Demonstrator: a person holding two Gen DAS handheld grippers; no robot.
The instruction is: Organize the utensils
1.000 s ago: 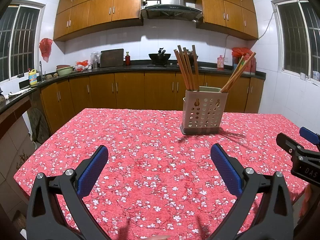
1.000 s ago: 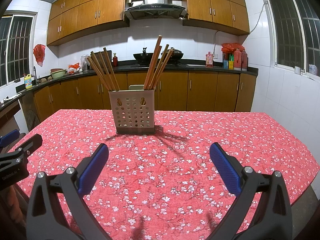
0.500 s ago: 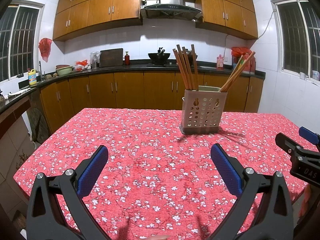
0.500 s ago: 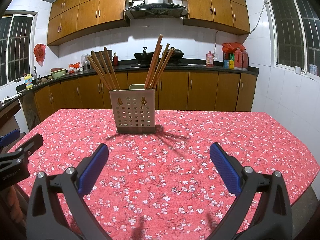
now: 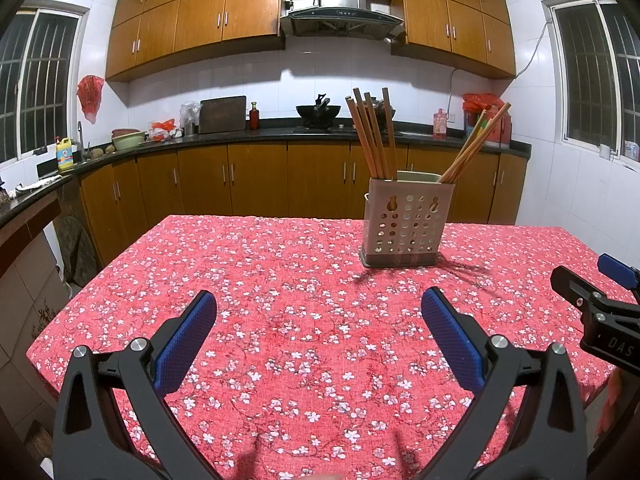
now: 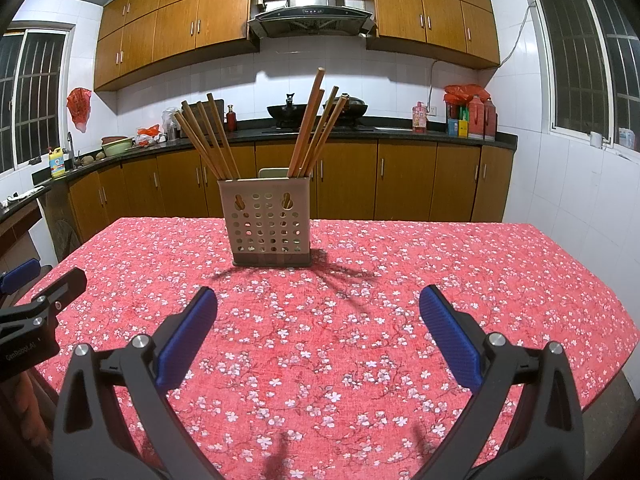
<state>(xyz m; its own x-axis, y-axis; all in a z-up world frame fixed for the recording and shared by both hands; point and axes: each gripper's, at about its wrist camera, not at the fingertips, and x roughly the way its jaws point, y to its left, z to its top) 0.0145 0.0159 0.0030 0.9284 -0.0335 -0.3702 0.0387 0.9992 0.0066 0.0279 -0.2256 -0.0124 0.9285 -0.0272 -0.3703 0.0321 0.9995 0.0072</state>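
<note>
**Both grippers spread wide and empty, chopsticks standing in the holder**

The perforated utensil holder (image 6: pixel 270 222) is the landmark: a pale box with rows of round holes and a dark base, standing upright on the red floral tablecloth (image 6: pixel 360 332), toward the far half of the table.

Two bunches of wooden chopsticks stand in it. The left chopstick bunch (image 6: pixel 206 140) leans out to the left from the holder's left end; the right chopstick bunch (image 6: pixel 316 124) leans out to the right from its right end. The left wrist view shows the same split, with one bunch (image 5: pixel 370 132) over the holder's (image 5: pixel 408 222) left end and the other (image 5: pixel 474 142) slanting away to its right.

The right gripper (image 6: pixel 318 314) hovers over the cloth on the near side of the holder, almost straight in front of it, its blue-padded fingers (image 6: pixel 188 336) set far apart with nothing between them. The left gripper (image 5: pixel 319 316) is also on the near side of the holder but off to its left, fingers (image 5: pixel 452 336) equally wide and empty. Neither gripper touches the holder or the chopsticks.

Behind the holder runs a dark kitchen counter (image 6: pixel 400 132) with wooden cabinets below it.
</note>
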